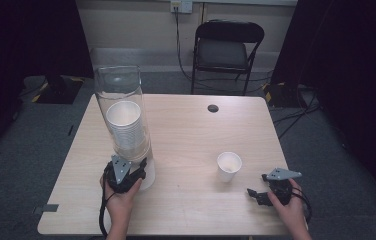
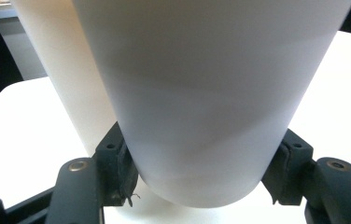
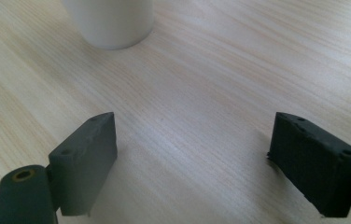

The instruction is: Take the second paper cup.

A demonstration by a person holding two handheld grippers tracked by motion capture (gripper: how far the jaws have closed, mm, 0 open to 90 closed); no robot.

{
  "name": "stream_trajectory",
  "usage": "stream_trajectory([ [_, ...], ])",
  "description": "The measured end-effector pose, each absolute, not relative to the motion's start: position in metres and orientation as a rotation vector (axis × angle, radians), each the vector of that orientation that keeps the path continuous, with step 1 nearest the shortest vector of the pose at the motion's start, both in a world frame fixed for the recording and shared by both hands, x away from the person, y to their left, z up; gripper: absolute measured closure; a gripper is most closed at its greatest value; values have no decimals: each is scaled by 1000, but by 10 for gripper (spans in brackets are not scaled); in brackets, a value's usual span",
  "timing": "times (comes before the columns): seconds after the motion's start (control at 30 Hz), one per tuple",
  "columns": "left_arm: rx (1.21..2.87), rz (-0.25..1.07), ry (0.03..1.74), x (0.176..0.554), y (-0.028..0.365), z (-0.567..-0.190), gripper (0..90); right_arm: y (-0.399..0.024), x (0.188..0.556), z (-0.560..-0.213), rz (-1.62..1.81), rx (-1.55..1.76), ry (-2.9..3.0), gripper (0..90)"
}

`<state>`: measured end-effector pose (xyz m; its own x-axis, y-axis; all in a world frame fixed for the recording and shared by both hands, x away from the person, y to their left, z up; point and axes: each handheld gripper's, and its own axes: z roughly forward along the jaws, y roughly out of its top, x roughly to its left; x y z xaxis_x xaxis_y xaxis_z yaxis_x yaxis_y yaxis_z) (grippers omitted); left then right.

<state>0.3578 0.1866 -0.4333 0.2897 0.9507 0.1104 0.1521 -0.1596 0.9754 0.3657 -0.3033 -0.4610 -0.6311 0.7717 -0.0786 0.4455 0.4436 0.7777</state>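
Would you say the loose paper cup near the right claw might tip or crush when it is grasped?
Probably both. The paper cup stands upright, alone and looks empty, so likely light and easily knocked over. Its thin paper wall would probably dent under a hard squeeze from the open right claw.

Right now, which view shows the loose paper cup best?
The high view: the whole cup stands upright on the table, rim and inside visible. The right gripper view catches its base alone; the left gripper view gives nothing sure of it.

White paper cup [image 1: 229, 165] — pale wood-grain table [image 1: 186, 150] — black fingers [image 3: 87, 158].
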Motion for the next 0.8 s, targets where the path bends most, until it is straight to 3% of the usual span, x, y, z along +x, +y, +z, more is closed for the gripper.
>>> stream_trajectory([
  [0.47,1553,987,1008,354,187,-433,355,-306,365,-461,1043,1014,2284,140],
  [0.57,1487,1016,980,347,189,-431,278,-306,365,-461,1044,1014,2285,140],
  [0.8,1513,968,1025,349,187,-418,337,-306,365,-461,1044,1014,2285,139],
])
